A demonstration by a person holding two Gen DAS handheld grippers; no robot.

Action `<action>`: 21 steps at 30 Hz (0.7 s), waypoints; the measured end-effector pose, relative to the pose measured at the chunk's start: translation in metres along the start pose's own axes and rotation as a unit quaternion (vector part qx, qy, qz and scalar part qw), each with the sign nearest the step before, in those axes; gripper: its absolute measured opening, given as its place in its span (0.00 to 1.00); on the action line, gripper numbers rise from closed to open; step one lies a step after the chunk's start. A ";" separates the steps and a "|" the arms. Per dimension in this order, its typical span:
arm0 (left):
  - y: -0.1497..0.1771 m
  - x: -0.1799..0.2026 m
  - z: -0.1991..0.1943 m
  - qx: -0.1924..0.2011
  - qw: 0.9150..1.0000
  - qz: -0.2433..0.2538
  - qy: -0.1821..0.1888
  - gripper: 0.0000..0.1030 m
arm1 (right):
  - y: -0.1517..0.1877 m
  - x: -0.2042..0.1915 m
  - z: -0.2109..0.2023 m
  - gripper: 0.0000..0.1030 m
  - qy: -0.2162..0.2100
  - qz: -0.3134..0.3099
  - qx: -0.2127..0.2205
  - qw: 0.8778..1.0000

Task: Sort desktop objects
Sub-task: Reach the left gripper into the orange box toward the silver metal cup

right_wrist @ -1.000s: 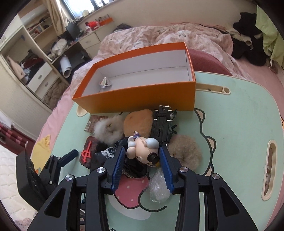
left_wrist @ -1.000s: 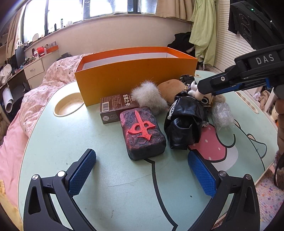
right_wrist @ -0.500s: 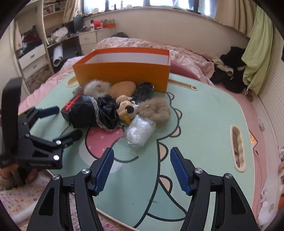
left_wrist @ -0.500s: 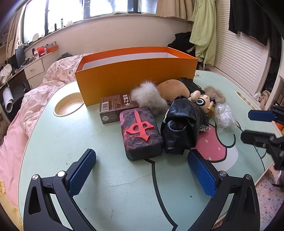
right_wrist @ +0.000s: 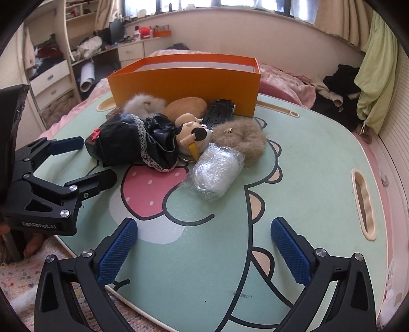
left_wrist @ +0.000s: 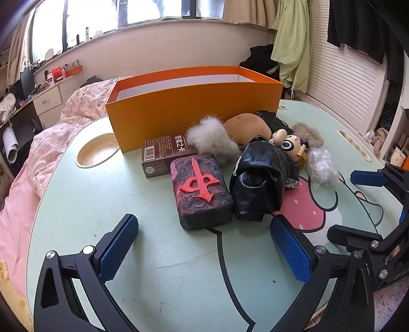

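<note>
Toys sit heaped mid-table (right_wrist: 306, 158), right in front of the orange box (right_wrist: 184, 84): doll (right_wrist: 189, 130) in black clothes, white pom (left_wrist: 209, 135), tan pom (right_wrist: 242, 138), plastic wad (right_wrist: 214, 171), dark tile (left_wrist: 202, 189) with its red sign, brown carton (left_wrist: 166, 153) behind it. Left gripper (left_wrist: 204, 245) low at the near edge, jaws wide, holding nothing. Right gripper (right_wrist: 204, 250) likewise spread and empty, well short of the heap.

Bright daylight from rear windows (left_wrist: 153, 10), soft shadows, sharp focus, fisheye-warped vignetted edges
</note>
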State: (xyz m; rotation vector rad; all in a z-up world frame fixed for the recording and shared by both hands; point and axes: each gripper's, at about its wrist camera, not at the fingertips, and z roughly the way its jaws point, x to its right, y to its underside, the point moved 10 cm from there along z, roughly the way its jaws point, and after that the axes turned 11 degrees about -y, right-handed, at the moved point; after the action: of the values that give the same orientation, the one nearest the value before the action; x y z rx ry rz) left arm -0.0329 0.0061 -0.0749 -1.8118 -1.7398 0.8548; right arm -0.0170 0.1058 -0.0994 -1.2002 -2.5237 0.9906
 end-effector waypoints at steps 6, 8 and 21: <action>0.006 0.007 -0.009 0.002 1.000 0.010 0.008 1.00 | 0.000 0.000 -0.001 1.00 -0.001 0.000 0.000 1.000; 0.005 0.008 -0.009 -0.004 1.000 0.012 0.009 1.00 | 0.000 0.000 0.000 1.00 -0.001 0.000 0.000 1.000; -0.120 -0.039 -0.035 -0.005 0.999 -0.041 0.012 1.00 | -0.002 -0.005 -0.002 1.00 -0.001 0.002 0.002 1.000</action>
State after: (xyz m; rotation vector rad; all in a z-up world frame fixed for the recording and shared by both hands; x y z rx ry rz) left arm -0.0906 -0.0210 0.0394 -1.7377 -1.7915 0.7898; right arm -0.0145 0.1024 -0.0955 -1.2032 -2.5208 0.9981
